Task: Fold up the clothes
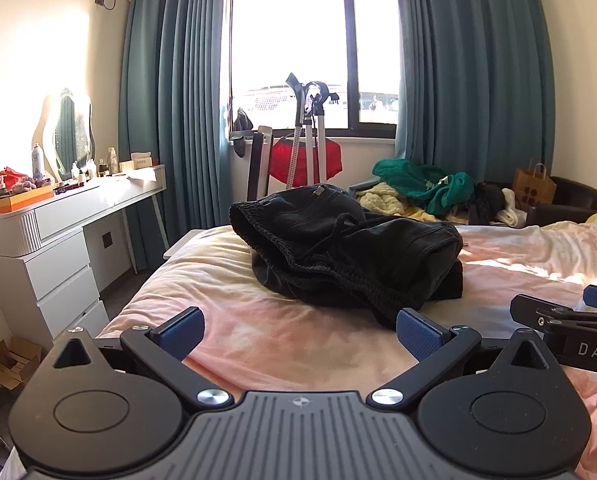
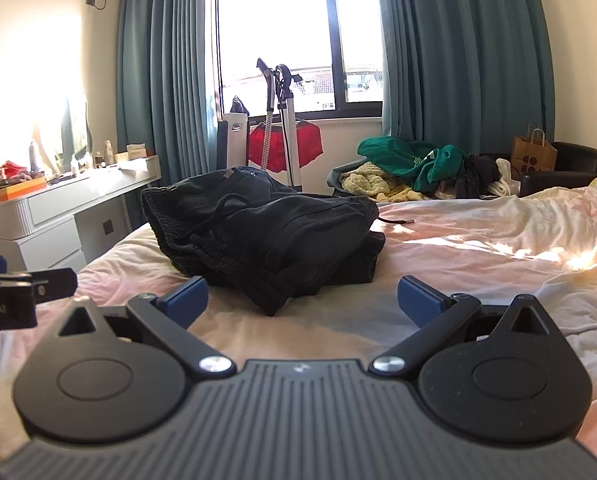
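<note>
Low over the bed, the left gripper (image 1: pixel 300 334) stands wide apart, its two blue ribbed pads (image 1: pixel 418 336) holding nothing, with only pink bedding between them. Beside it, the right gripper (image 2: pixel 302 304) is spread just as wide and is equally bare; each tool's black arm shows at the edge of the other's view. Both have flat black hinged arms with silver bolts and a grooved grey body.

Just beyond the fingertips lies a pair of black shorts (image 1: pixel 346 248), crumpled into a soft heap. Its waistband is ribbed and gathered, a thin cord loops across the top, and one cord end trails out on the sheet (image 2: pixel 398 221). The heap rests on the bedspread (image 1: pixel 226 292), a wrinkled cloth of pale pink and yellow, lit in patches by the sun.

Farther out, a white dresser (image 1: pixel 58 248) with drawers stands to the left, cluttered with bottles and a wavy-edged mirror (image 1: pixel 68 136). Long teal curtains (image 1: pixel 470 80) hang in folds either side of a bright window (image 1: pixel 290 40). Past the far side of the bed sits a pile of green and cream clothes (image 2: pixel 410 168), with a brown paper bag (image 2: pixel 534 152) near a dark armchair
</note>
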The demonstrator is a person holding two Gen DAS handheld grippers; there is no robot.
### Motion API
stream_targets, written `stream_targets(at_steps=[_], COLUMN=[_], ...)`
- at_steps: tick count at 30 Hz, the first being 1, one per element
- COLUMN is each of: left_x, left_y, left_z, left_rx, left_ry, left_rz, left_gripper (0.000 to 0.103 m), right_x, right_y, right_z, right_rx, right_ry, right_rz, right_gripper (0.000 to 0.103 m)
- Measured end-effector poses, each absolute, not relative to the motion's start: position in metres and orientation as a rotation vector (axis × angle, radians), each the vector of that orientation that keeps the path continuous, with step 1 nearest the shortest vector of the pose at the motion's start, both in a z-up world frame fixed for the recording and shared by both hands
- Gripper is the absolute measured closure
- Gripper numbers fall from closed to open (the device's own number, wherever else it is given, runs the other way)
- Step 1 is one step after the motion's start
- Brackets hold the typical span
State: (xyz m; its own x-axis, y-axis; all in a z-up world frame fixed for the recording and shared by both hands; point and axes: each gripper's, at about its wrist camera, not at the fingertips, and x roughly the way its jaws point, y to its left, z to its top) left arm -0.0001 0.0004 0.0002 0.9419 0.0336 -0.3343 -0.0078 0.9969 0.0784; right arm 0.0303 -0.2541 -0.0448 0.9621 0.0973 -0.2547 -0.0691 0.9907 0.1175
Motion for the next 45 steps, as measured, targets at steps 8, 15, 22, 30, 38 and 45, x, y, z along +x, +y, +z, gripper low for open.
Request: stream_targets(at_steps=[8,15,22,30,38,45], left_x=[0.002,-0.006,0.004,0.010,0.011,0.012], left_y=[0.029,0.042,0.032,0.019,0.014,0.012], left_z=[0.006,0.015,0.004,-0.005,-0.011,-0.018], left_rx=[-0.025,-0.026,-0.026,0.008,0.020,0.018], left_ry=[0.331,0.334,0.336,0.339,0.306,0.301], left_rz=[0.067,0.065,0.038,0.026,0.004,-0.006], left_gripper=[0.000,0.000,0.000,0.000,0.000,0.000], right_x=[0.037,0.037,0.024,0.023,0.021,0.018], right_y=[-0.237,-0.226,-0.230,-0.238,-0.252,-0.251], right_z=[-0.014,-0.017,-0.037,-0.045,-0.044,-0.043], right_rx=[0.080,0.005,0.068,0.038,0.116,0.133], right_ry=[0.292,0.277,0.264,0.261,0.247,0.240], right_rz=[0.051,0.072,0.060,0.030,0.044,0.068], right_gripper=[0.000,0.000,0.000,0.000,0.000,0.000])
